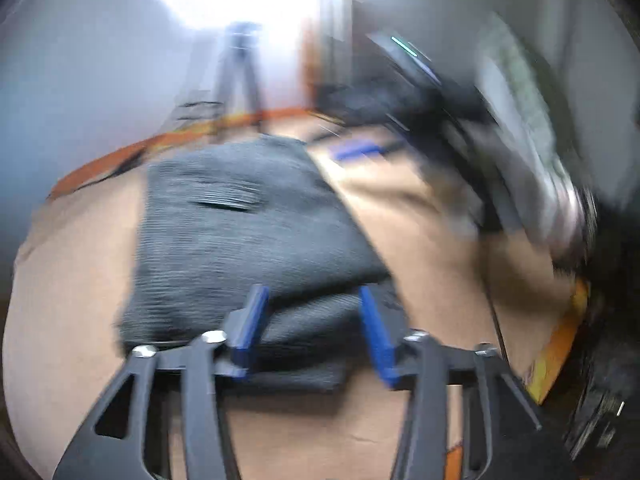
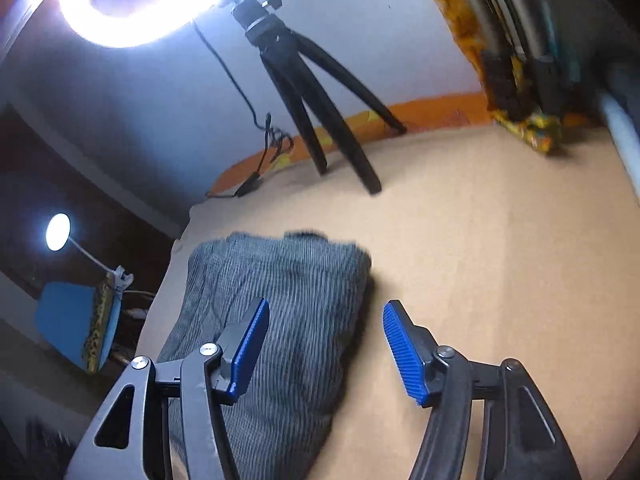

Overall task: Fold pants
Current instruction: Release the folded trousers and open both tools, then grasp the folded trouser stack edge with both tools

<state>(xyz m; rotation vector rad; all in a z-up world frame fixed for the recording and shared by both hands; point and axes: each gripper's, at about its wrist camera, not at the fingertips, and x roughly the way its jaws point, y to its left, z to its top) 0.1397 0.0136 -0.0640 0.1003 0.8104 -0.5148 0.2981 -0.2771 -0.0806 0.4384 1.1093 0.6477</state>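
Note:
The grey ribbed pants (image 1: 248,236) lie folded in a thick bundle on the tan surface (image 1: 72,280). My left gripper (image 1: 314,300) is open, its blue fingers (image 1: 252,320) spread just above the near edge of the bundle, holding nothing. The left wrist view is blurred by motion. In the right wrist view the pants (image 2: 288,300) lie left of centre. My right gripper (image 2: 326,320) is open and empty, its left finger over the pants and its right finger (image 2: 404,352) over bare surface beside them.
A black tripod (image 2: 316,92) with a ring light (image 2: 132,4) stands at the far edge, its cable (image 2: 256,152) trailing left. An orange patterned cloth (image 2: 432,112) borders the surface. A dark blurred gripper (image 1: 460,120) is at the right of the left view. A lamp (image 2: 58,232) stands left.

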